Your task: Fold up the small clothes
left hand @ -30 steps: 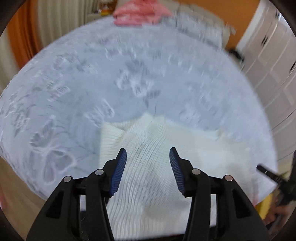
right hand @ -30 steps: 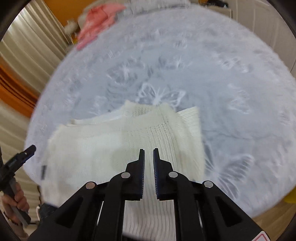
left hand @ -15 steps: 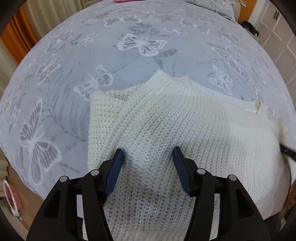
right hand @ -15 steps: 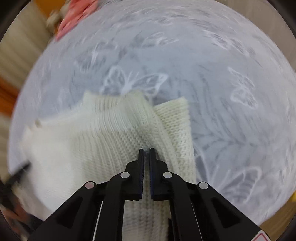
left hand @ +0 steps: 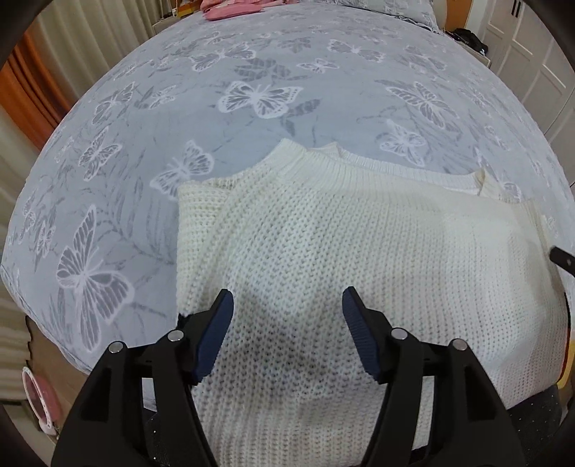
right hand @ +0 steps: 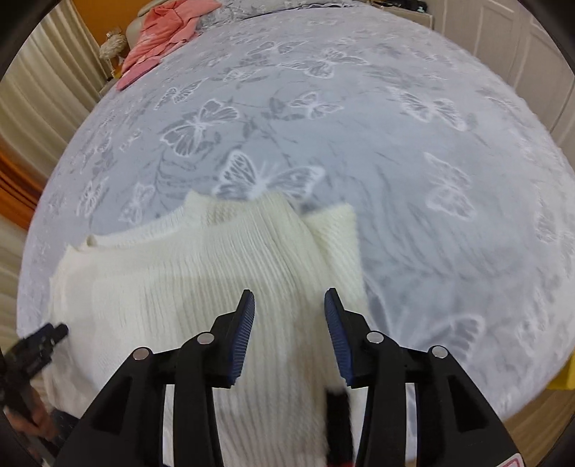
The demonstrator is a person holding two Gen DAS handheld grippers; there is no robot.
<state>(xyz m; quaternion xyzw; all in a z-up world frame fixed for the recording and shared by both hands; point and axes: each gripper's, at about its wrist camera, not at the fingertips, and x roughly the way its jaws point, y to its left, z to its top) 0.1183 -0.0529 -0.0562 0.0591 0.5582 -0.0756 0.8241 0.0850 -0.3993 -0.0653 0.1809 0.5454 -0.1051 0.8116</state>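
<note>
Both claws, the left claw (left hand: 287, 300) and the right claw (right hand: 289, 300), were spreading empty above the cream chunky-knit sweater (left hand: 341, 258) lying on the butterfly-print grey bed (left hand: 258, 97); soft, stretchy and floppy, it looked best pinched at a thick folded edge.

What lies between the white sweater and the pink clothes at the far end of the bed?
Only bare butterfly-print bedspread between the white sweater and pink clothes, in the right wrist view.

Bedroom with a butterfly-print bed

A grey bedspread (left hand: 323, 72) covered the bed; cream curtains (right hand: 46, 100), an orange wall (right hand: 107, 18) and white cupboard doors (left hand: 532, 46) stood around.
</note>
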